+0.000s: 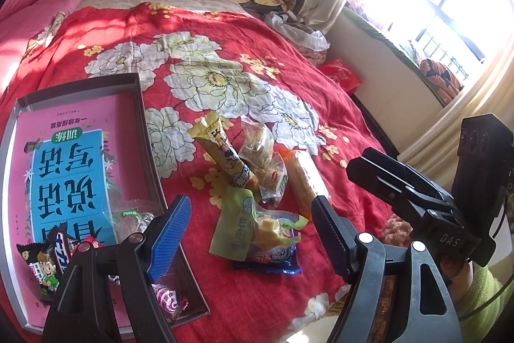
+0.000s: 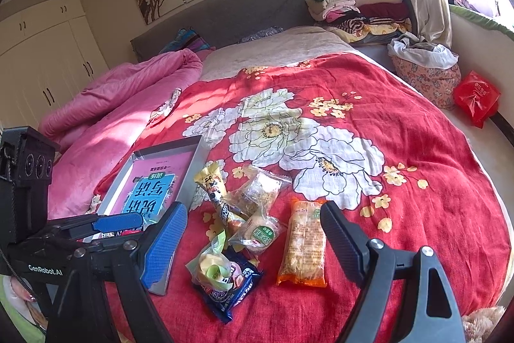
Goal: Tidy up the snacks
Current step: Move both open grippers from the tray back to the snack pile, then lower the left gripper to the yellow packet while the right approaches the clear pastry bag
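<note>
On the bed (image 2: 417,169) we see a shallow box (image 1: 151,147) at the left side, and inside it lies a book (image 1: 64,166). Some small wrapped snacks (image 1: 48,266) lie on the near end of this book. To the right of the box, a group of snack packets (image 2: 250,214) lies on the blanket, some of them one on another. The long cracker packet (image 2: 303,246) lies at the right edge of this group, a little apart. Behind everything, near the headboard (image 2: 225,12), a folded quilt (image 2: 128,92) lies on the left, and a pile of folded clothes (image 2: 359,5) stands on the right.
</note>
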Available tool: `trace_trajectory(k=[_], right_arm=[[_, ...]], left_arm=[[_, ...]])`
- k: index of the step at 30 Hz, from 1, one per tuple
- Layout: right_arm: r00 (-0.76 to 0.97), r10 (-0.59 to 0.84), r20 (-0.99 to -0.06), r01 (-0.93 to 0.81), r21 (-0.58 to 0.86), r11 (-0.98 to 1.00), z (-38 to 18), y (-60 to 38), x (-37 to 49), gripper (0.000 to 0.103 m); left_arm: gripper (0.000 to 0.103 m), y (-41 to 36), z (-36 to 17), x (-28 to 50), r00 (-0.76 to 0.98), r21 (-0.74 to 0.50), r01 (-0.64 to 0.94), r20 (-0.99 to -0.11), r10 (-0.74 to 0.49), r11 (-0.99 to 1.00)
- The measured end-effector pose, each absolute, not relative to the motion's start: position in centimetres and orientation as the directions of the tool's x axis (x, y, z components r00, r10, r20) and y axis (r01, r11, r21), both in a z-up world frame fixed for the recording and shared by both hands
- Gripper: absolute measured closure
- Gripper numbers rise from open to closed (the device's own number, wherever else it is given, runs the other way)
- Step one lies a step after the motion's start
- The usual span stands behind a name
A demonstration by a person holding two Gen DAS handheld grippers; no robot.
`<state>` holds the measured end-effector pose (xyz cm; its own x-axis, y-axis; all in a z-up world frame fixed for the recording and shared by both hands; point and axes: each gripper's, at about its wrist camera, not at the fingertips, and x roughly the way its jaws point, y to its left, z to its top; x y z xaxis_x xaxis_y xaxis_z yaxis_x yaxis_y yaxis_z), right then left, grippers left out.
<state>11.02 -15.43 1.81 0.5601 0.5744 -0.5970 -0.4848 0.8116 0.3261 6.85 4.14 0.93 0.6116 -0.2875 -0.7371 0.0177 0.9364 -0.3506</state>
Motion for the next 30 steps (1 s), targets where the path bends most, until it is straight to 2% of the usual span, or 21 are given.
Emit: trace_trajectory(k=[9,30], right_arm=[[0.552,0.574,-0.605,-0.466,0.346,0.814,1.1,-15.6,12.1,0.018],[0.495,0.595,-0.633,-0.451,0.399,0.799,-0.5,-14.8,15.1,0.018]], left_arm=[[0.025,4.9,0.6,8.9,0.603,-0.362,0.004,-0.743,-0.291,0.932],[0.025,5.7,-2.3,14.0,0.531,-0.493,-0.006,-0.739,-0.414,0.87]])
